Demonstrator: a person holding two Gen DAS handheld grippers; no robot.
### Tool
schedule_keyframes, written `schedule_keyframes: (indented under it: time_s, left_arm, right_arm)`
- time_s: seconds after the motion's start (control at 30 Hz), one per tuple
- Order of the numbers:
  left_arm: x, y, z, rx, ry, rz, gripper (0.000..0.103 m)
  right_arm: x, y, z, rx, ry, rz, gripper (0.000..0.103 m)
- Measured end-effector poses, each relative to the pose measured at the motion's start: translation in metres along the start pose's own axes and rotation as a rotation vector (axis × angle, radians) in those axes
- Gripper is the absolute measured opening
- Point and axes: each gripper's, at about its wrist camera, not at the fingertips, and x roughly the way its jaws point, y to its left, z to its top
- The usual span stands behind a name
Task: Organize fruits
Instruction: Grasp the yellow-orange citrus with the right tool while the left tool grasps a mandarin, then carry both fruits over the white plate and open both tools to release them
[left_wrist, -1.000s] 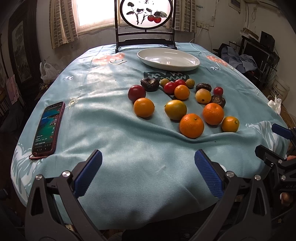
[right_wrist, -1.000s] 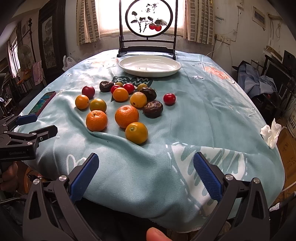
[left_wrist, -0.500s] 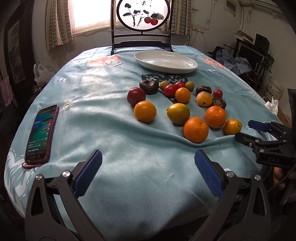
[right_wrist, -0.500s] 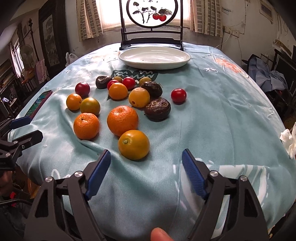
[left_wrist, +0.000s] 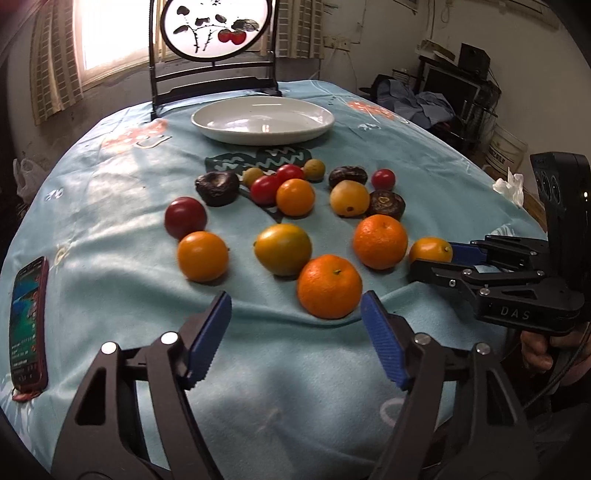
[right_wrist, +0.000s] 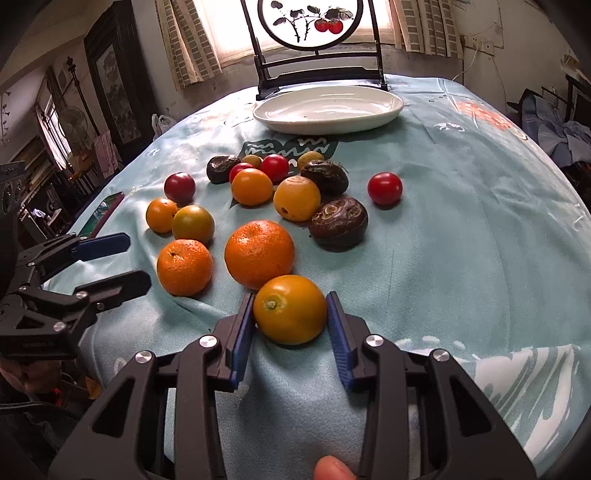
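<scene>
Closing in, the right hand-held gripper (right_wrist: 290, 325) is seen pinching a yellow-orange fruit (right_wrist: 290, 309) at the near edge of the fruit cluster on the worktop (right_wrist: 461, 240). The left hand-held gripper (left_wrist: 295, 332) has been narrowing too, yet nothing is held; an orange (left_wrist: 329, 286) lies just beyond it. The plate (right_wrist: 328, 122) is set well behind.

My left gripper (left_wrist: 295, 332) has just been narrowing its blue-padded jaws, nothing between them, just short of a round orange mandarin (left_wrist: 329, 286) on the light blue tablecloth (left_wrist: 110, 206). At right, my right gripper (left_wrist: 436, 258) flanks a small yellow-orange fruit (left_wrist: 430, 250). A white oval ceramic plate (left_wrist: 262, 120) sits beyond.
</scene>
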Motion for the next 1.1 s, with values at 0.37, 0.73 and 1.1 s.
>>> schedule_keyframes:
  time_s: [0.37, 0.73, 1.1]
  left_arm:
    - [0.042, -0.012, 0.014, 0.003, 0.117, -0.067, 0.049]
    - [0.022, 0.0, 0.035, -0.01, 0.071, -0.169, 0.044]
    - [0.093, 0.069, 0.201, -0.07, -0.011, -0.071, 0.045]
  right_arm:
    - [-0.001, -0.013, -0.001, 0.043, 0.005, 0.077, 0.039]
    - [-0.011, -0.033, 0.034, 0.089, -0.041, 0.131, 0.039]
    - [0.078, -0.063, 0.195, 0.068, -0.112, 0.015, 0.039]
